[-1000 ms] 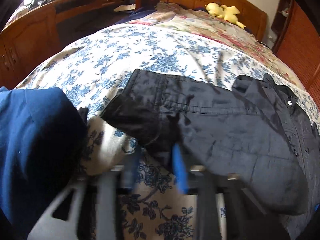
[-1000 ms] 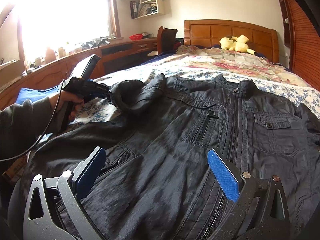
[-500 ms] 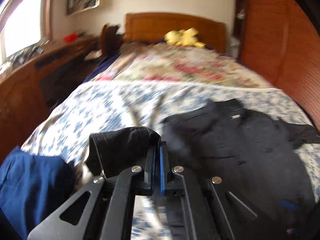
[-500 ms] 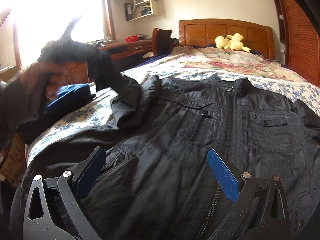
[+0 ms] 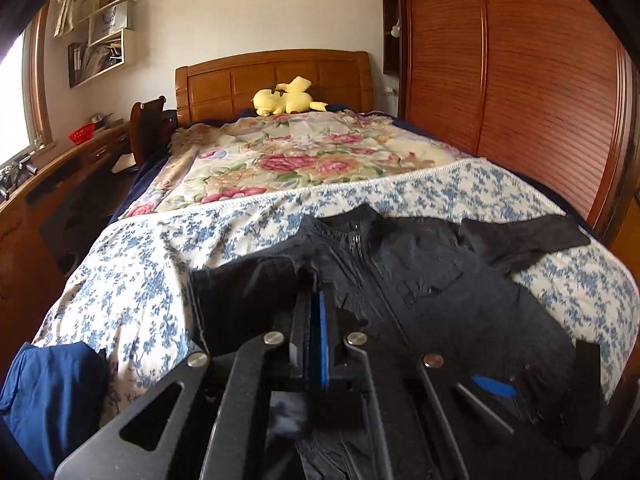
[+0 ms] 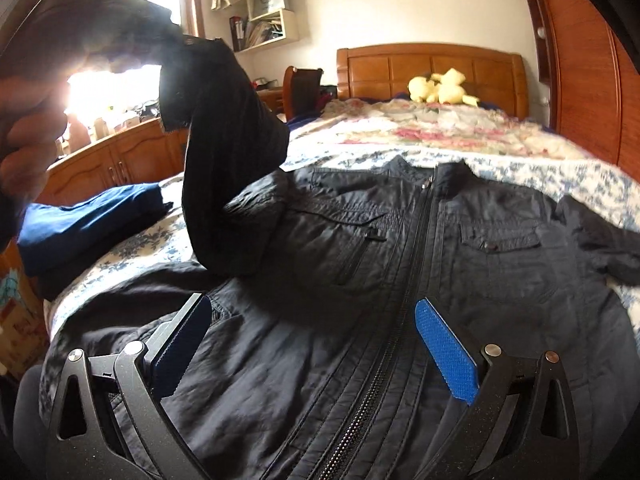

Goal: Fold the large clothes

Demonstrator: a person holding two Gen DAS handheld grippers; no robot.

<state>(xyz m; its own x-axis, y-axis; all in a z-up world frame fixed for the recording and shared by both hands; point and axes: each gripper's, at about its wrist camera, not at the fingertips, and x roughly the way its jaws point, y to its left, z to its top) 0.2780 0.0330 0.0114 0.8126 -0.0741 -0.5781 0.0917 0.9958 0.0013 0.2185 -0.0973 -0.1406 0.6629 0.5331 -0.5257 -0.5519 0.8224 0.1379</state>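
A black zip jacket (image 6: 420, 248) lies front up on the blue-flowered bedspread (image 5: 132, 280); it also shows in the left wrist view (image 5: 420, 280). My left gripper (image 5: 316, 308) is shut on the jacket's sleeve (image 5: 244, 300) near the cuff and holds it lifted above the bed. In the right wrist view the raised sleeve (image 6: 224, 160) hangs from the hand at the upper left. My right gripper (image 6: 312, 344) is open and empty, low over the jacket's lower front, its fingers either side of the zip. The other sleeve (image 5: 528, 236) lies out to the right.
A folded blue garment (image 6: 88, 224) sits at the bed's left edge, also in the left wrist view (image 5: 48, 396). A yellow plush toy (image 5: 286, 98) lies by the wooden headboard (image 5: 272, 76). A wooden desk (image 6: 120, 156) runs along the left, a wooden wardrobe (image 5: 520, 80) along the right.
My left gripper closed on the sleeve and lifted it up and over toward the jacket's body. My right gripper stayed open over the lower front.
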